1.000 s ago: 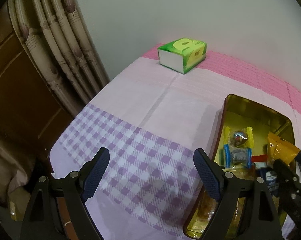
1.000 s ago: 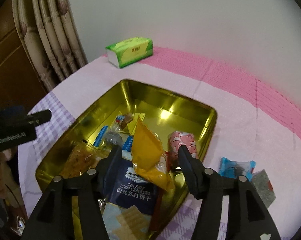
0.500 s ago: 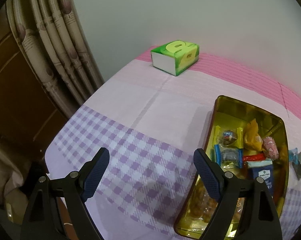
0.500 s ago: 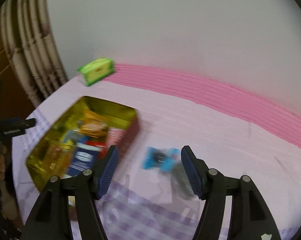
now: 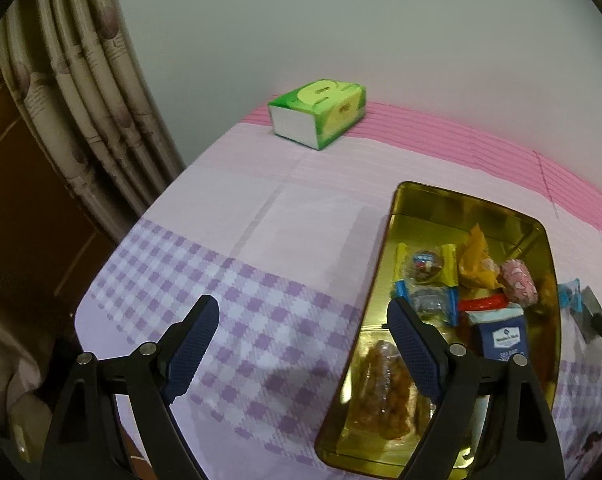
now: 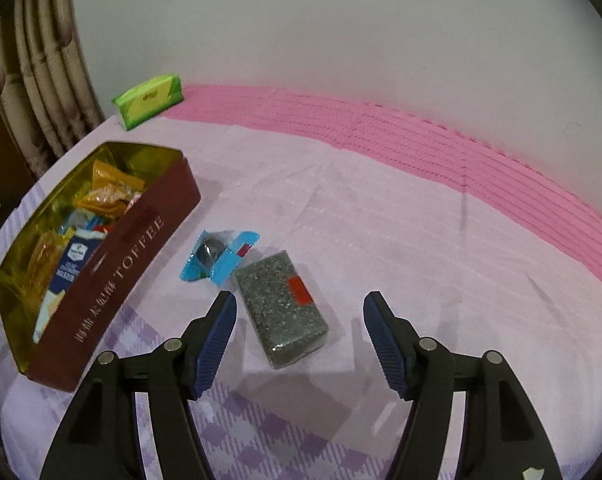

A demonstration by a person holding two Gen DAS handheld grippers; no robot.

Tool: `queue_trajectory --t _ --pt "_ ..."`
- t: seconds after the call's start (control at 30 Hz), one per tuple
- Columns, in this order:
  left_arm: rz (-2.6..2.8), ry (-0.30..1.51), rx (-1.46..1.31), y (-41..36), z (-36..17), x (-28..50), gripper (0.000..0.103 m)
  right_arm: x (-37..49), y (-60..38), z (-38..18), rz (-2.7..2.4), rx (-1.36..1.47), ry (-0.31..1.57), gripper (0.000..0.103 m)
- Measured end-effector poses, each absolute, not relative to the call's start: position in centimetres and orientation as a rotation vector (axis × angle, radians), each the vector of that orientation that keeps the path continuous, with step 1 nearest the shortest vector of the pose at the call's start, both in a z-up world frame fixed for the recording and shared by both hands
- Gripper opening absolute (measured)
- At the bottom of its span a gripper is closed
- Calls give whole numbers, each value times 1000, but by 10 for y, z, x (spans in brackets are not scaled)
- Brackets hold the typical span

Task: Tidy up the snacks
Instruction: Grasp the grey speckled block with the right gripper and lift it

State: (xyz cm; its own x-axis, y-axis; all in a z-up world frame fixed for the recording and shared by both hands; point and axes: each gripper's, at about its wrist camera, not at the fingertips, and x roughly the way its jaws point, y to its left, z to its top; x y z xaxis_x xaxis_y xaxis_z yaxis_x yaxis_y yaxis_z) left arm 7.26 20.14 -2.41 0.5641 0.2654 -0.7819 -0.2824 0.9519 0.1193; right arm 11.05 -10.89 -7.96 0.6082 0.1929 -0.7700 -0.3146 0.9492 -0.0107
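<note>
Gold tin (image 6: 113, 240) now left | right tongs (image 6: 299, 322) wide, empty, shifted over grey packet (image 6: 283, 308) | left tongs (image 5: 301, 344) wide

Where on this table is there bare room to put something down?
Bare cloth lies between the green tissue box and the gold rectangular toffee tin, and right of the grey speckled packet toward the pink stripes. Crowded: inside the tin, and beside it around the blue-wrapped sweet.

One toffee tin (image 6: 113, 280), two loose snack packets (image 6: 281, 308), one tissue pack (image 6: 151, 96)
</note>
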Motion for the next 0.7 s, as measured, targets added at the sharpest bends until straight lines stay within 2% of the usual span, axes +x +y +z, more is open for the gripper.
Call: queue_trajectory --t 0.23,0.47,0.7 --pt "294 914 3 193 -25 73 86 120 -104 -89 296 -166 864 60" --pt "270 908 37 181 -26 74 86 121 -104 -95 313 -123 871 40" --pt "259 911 61 174 -28 74 86 121 -105 -98 311 -87 871 39"
